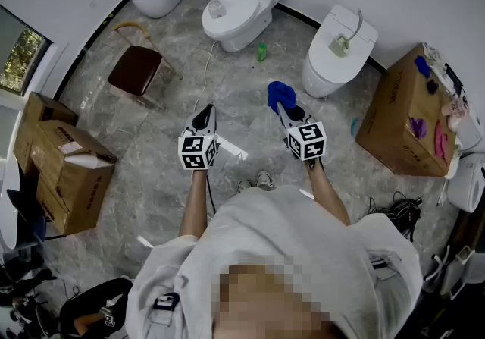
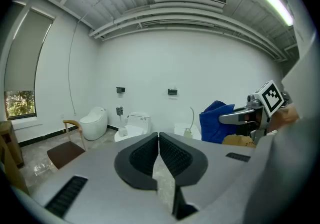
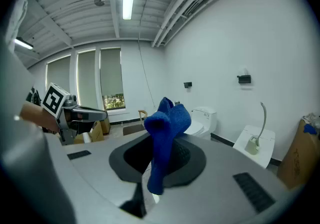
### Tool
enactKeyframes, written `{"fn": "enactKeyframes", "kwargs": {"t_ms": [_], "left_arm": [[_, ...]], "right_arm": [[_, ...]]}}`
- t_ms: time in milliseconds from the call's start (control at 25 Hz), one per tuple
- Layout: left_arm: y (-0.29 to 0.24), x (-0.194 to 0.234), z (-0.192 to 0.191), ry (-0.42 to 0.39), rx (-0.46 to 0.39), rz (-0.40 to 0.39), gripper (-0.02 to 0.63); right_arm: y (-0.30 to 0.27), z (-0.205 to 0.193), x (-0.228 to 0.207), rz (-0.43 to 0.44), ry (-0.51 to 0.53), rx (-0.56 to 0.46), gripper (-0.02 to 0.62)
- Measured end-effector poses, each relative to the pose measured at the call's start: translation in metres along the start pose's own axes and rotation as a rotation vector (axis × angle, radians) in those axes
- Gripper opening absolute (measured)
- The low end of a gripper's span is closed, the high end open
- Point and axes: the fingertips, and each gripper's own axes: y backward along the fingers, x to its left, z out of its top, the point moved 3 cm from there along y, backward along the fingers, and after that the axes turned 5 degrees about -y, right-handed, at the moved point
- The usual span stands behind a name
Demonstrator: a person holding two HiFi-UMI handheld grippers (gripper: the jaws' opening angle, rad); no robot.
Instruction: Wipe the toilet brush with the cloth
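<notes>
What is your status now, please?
Left gripper shut, empty. Right gripper shut on blue cloth. Toilet brush on toilet lid, untouched. No obstacle seen.

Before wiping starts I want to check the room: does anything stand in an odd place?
Yes. The toilet brush in its holder stands on the closed lid of the toilet beside the cardboard box, not on the floor. A small green bottle sits on the floor between two toilets.

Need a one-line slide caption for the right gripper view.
Right gripper shut on the blue cloth, toilet brush on a white toilet lid beyond.
</notes>
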Motion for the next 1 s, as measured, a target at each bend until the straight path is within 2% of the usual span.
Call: {"fn": "enactKeyframes", "kwargs": {"t_ms": [400,1000], "left_arm": [[-0.002,-0.008,0.000,0.007,-0.001,0.013,0.026],[-0.013,-0.011,-0.009,0.031,0.024,0.081,0.026]], "right_arm": [[0.003,-0.002,-0.008,0.014,-0.006,-0.004,0.057],[-0.012,-0.009,-0.029,0.077,-0.008,0.025,0.057]]}}
